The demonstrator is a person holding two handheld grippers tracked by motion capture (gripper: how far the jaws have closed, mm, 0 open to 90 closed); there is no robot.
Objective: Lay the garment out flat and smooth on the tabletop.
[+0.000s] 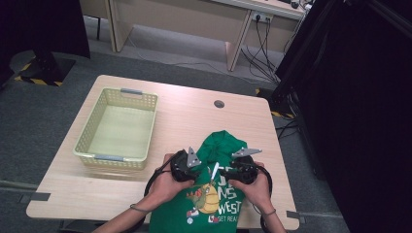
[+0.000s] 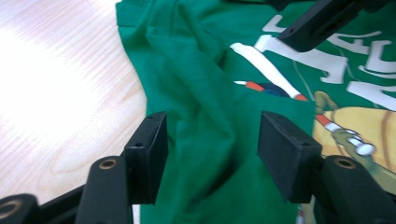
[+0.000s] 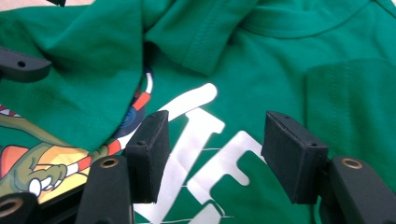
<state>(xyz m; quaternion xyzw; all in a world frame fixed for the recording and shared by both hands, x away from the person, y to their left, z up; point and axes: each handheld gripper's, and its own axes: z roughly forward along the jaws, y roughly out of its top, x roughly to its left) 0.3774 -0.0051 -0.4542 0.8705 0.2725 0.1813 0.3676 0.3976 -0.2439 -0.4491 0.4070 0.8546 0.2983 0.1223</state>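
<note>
Both claws sit side by side over a green cotton T-shirt point(image 1: 216, 179) that lies crumpled at the near edge of the light wooden table point(image 1: 184, 111), spilling over that edge toward the person. From the high view, the left gripper point(image 1: 190, 167) and the right gripper point(image 1: 236, 165) are each wrapped in a hand, forearms coming up from the near edge, wrists angled inward so the two tools nearly face each other across the shirt's chest. That view also takes in a pale yellow perforated plastic basket point(image 1: 92, 141) standing near the table's far left corner, well apart from the shirt. The left gripper view adds what the high one cannot: its jaws stand apart, a raised fold of green cloth between them without the pads pressing on it, and the other gripper's black jaw tip pokes in at the top. The right gripper view shows its jaws likewise apart, hovering over flat cloth with white block lettering beneath. A cartoon turtle-like figure is printed on the shirt; the letters "WEST" can be read beside it, the rest being too folded or small to make out.
</note>
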